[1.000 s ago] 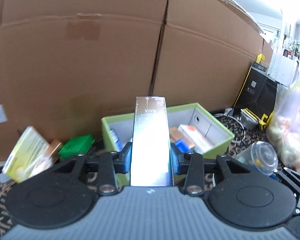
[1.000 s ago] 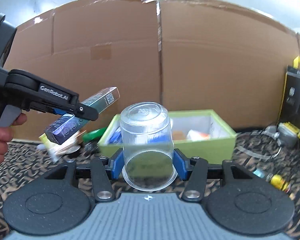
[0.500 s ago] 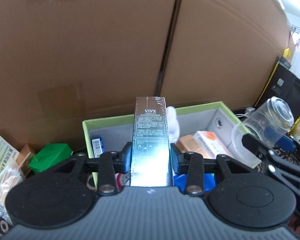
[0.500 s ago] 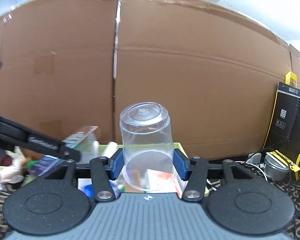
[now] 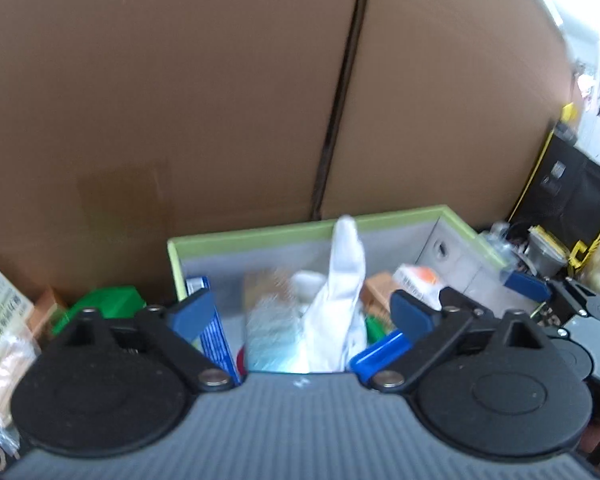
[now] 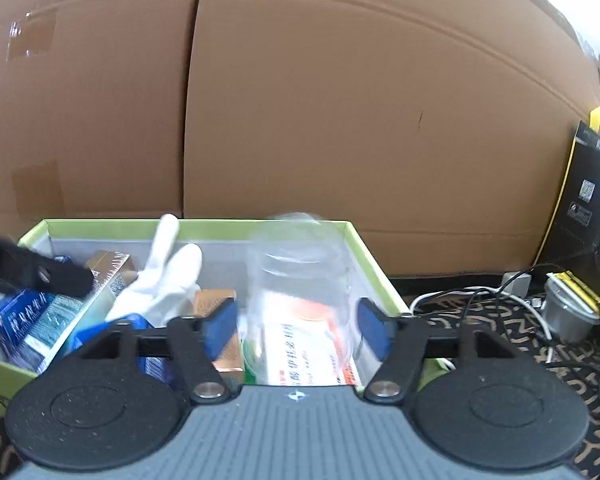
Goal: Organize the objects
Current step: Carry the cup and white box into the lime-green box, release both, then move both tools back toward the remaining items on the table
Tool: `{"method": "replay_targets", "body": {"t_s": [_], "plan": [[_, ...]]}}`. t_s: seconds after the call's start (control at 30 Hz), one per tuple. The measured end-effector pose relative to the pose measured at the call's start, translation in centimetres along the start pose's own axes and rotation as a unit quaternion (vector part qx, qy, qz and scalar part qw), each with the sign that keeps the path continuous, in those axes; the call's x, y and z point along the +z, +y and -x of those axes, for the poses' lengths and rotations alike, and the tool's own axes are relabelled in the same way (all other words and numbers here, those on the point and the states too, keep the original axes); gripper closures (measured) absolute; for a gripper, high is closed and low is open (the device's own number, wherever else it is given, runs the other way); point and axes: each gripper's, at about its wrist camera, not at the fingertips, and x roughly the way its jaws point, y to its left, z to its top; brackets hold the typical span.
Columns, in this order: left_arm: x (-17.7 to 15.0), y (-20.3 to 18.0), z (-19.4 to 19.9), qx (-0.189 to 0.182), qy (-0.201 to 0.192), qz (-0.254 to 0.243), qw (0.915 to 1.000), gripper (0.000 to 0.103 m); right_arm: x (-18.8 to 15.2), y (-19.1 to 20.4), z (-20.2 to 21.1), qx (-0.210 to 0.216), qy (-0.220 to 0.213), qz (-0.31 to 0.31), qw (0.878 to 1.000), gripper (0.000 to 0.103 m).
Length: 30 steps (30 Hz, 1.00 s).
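My left gripper and right gripper are spread wide, holding nothing. A clear cup (blurred) sits between my right fingers, untouched, over the green bin.

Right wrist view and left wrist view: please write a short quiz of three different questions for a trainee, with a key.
1. True or false: the right gripper is shut on the clear cup.
2. Where is the white glove relative to the green box? A) inside it B) beside it C) under it
3. Fill in: the left gripper is ____ (open/shut).
Key: 1 false; 2 A; 3 open.
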Motion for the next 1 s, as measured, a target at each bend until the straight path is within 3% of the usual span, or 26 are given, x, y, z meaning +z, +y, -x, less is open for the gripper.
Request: {"method": "replay_targets", "body": {"t_s": [0.3,0.53,0.73,1.0], "plan": [[0.6,-1.1,4.3,-0.022,-0.024,-0.001,0.9995,0.000,0.7,-1.1,3.3,-0.011,-0.041,-0.006,0.999,0.018],[-1.8,-0.5,9.6,-0.033,-0.037,0.005,0.9987,0.000,-0.4,-0.7,6.9,0.003,-0.055,-0.037,0.998,0.018],[-5.6,1.6,13.4,0.002,-0.043,0.009,0.9990,0.000,-2.4,1.4,10.7,0.053,-0.047,-0.058,0.996,0.016],[-10.7,7.0,16.4,0.055,-0.003,0.065,0.9964,0.000,-5.2,6.6,12.9,0.119,0.001,-0.025,0.993,0.016]]}}
